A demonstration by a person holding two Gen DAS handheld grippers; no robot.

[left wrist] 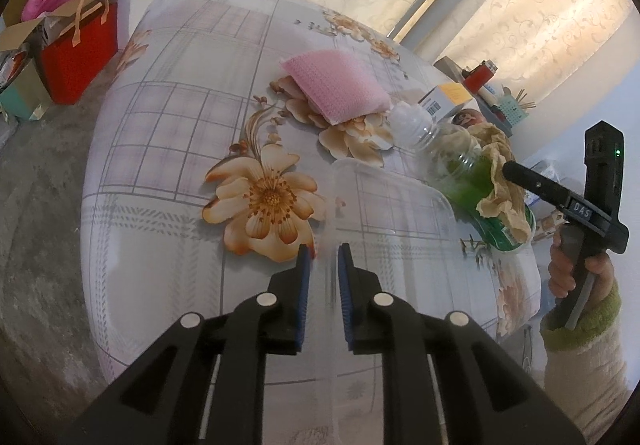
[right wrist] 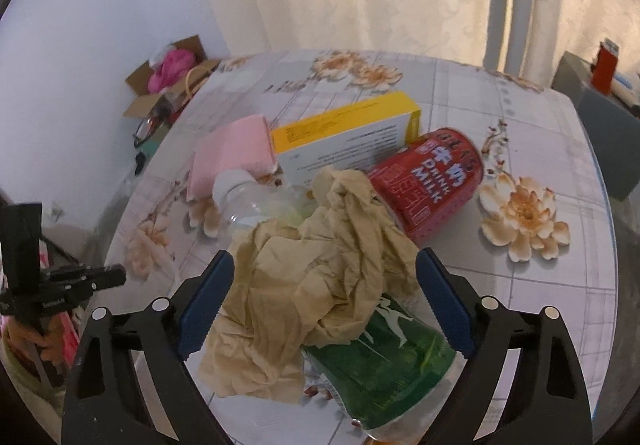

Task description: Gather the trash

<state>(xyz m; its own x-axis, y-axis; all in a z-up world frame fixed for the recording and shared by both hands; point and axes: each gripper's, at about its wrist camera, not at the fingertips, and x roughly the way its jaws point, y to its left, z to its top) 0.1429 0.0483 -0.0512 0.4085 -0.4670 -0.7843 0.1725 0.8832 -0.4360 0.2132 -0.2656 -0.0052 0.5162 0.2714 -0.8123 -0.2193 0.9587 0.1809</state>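
My right gripper (right wrist: 326, 301) stands open, its blue pads on either side of a crumpled brown paper napkin (right wrist: 320, 277). The napkin lies on a green plastic bottle (right wrist: 384, 361) that is on its side, white cap pointing away. Behind them lie a red milk can (right wrist: 428, 181) and a yellow-and-white box (right wrist: 344, 133). In the left wrist view, napkin (left wrist: 500, 181) and bottle (left wrist: 460, 173) are at right. My left gripper (left wrist: 324, 257) shows a narrow gap, with the thin rim of a clear plastic container (left wrist: 392, 205) between the pads and not visibly pressed.
A pink sponge pad (left wrist: 336, 89) lies farther back on the flower-print table (left wrist: 160, 165). A red bag (left wrist: 80, 53) and a cardboard box stand on the floor to the left. A side shelf with a red lighter (right wrist: 606, 65) is at right. Curtains hang behind.
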